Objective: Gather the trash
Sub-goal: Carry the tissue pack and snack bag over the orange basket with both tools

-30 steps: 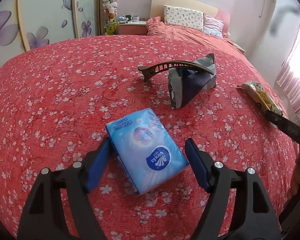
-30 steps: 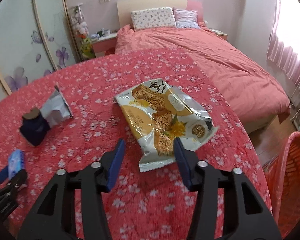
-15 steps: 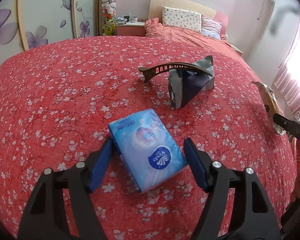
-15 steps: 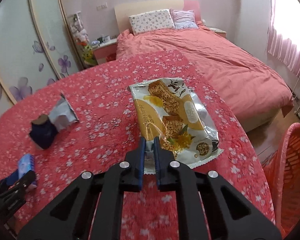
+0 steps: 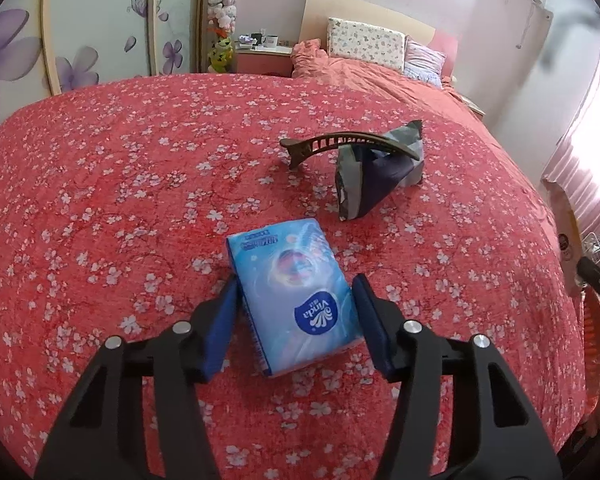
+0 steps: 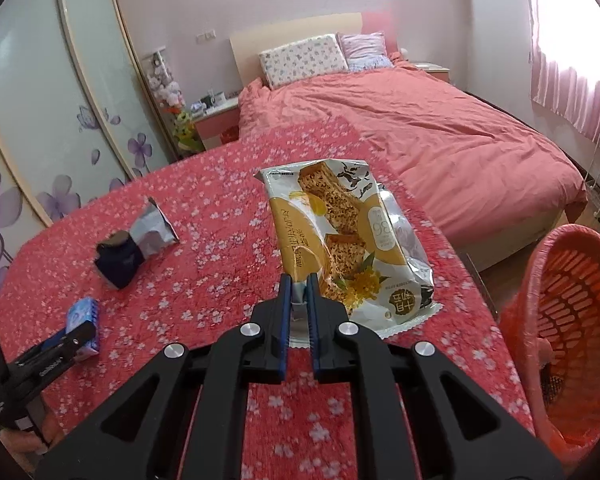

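Observation:
A blue tissue pack (image 5: 288, 272) lies on the red flowered cloth (image 5: 120, 184), between the blue pads of my left gripper (image 5: 295, 282). Its jaws are closing around the pack, with a thin gap still showing at the right pad. My right gripper (image 6: 299, 280) is shut on the lower edge of a yellow and white snack wrapper (image 6: 340, 232), held lifted off the cloth. The same wrapper (image 5: 566, 232) shows at the right edge of the left wrist view. A crumpled dark blue and silver wrapper (image 5: 372, 176) lies farther back.
A brown hair clip (image 5: 340, 142) leans on the dark wrapper. An orange mesh basket (image 6: 568, 320) stands off the table's right edge. A bed with a pink cover (image 6: 440, 132) is behind, sliding wardrobe doors (image 6: 40, 120) to the left.
My right gripper shut on the snack wrapper and lifted it, moving right towards the basket. My left gripper's jaws narrowed around the tissue pack, which has not moved.

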The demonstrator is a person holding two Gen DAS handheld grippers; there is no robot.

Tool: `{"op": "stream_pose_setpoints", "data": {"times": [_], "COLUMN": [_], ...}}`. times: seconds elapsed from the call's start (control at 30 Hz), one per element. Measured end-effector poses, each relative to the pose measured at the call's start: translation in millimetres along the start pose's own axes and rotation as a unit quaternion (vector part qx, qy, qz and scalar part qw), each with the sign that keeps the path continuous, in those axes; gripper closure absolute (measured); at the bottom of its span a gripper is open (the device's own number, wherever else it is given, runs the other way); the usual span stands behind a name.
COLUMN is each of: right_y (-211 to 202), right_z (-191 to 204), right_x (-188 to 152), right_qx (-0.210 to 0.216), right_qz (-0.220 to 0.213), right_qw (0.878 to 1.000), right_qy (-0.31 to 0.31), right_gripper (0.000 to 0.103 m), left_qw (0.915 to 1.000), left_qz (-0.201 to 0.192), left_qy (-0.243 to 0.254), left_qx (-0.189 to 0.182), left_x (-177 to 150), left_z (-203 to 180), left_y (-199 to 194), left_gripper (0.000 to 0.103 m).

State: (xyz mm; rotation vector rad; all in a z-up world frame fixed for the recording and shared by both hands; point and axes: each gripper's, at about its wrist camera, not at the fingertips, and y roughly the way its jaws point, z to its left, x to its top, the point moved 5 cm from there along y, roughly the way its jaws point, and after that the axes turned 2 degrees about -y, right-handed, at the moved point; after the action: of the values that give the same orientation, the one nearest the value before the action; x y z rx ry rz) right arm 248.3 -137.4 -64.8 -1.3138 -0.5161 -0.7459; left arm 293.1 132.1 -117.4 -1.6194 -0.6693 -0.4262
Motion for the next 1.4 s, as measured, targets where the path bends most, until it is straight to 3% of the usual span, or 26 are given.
{"op": "stream_pose_setpoints", "data": {"times": [0.3, 0.67, 0.97, 1.4], "right_y": [-36.4, -76.9, -107.2, -147.9], "right_z": [-12.5, -31.9, -58.7, -125.5], "right_x": [1.5, 1.6, -2.7, -11.8], "right_qx": [0.008, 0.016, 0.012, -0.016], "right_qz": [-0.038, -0.08, -0.112, -0.159], "right_qw": [0.999, 0.996, 0.992, 0.981], "right_qy": [0.017, 0.037, 0.061, 0.11], "right_gripper": [0.095, 0.095, 0.095, 0.095], "left_qw": [0.9991, 0.9923, 0.9797, 0.9527], "left_qz": [-0.029, -0.069, -0.086, -0.076], "left_qy": [0.019, 0.062, 0.101, 0.165], "left_qx": [-0.023, -0.082, -0.15, -0.243], "left_x": [5.7, 14.4, 12.8, -17.5], "left_z": [-22.7, -85.7, -160.4, -279.2], "left_y": [-30.6, -77.7, -107.6, -127.7], "left_gripper": [0.048, 0.048, 0.048, 0.048]}}
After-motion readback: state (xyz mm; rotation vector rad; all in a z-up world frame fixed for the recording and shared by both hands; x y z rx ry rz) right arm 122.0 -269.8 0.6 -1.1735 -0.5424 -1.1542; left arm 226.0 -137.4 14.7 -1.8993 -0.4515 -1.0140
